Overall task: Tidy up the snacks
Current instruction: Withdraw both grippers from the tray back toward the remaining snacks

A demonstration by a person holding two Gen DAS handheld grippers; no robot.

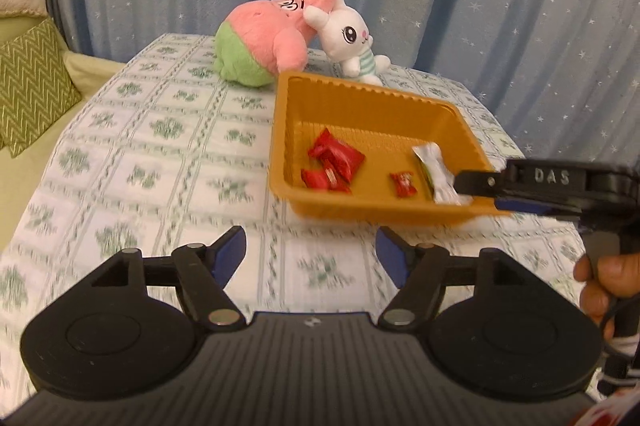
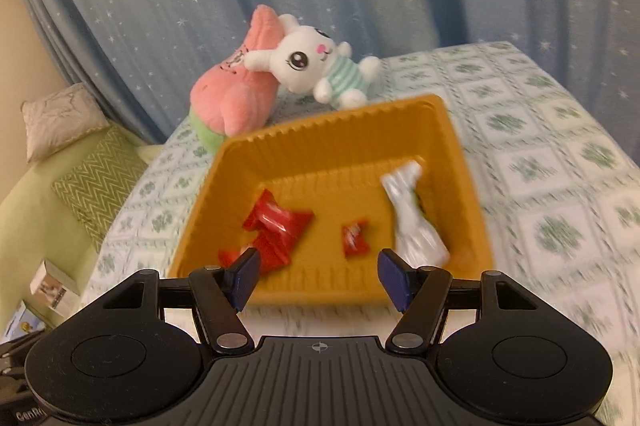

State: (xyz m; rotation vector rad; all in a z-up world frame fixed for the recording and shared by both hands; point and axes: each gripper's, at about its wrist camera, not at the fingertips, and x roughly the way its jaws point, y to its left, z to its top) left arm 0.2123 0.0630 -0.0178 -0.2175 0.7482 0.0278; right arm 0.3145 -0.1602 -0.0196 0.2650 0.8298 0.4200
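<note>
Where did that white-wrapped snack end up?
The white-wrapped snack lies inside the orange tray, on its right side in both views, to the right of the small red candy.

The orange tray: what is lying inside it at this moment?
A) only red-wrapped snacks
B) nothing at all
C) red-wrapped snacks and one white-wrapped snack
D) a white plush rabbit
C: inside the orange tray lie red-wrapped snacks and one white-wrapped snack; the white plush rabbit sits on the bed behind it.
</note>
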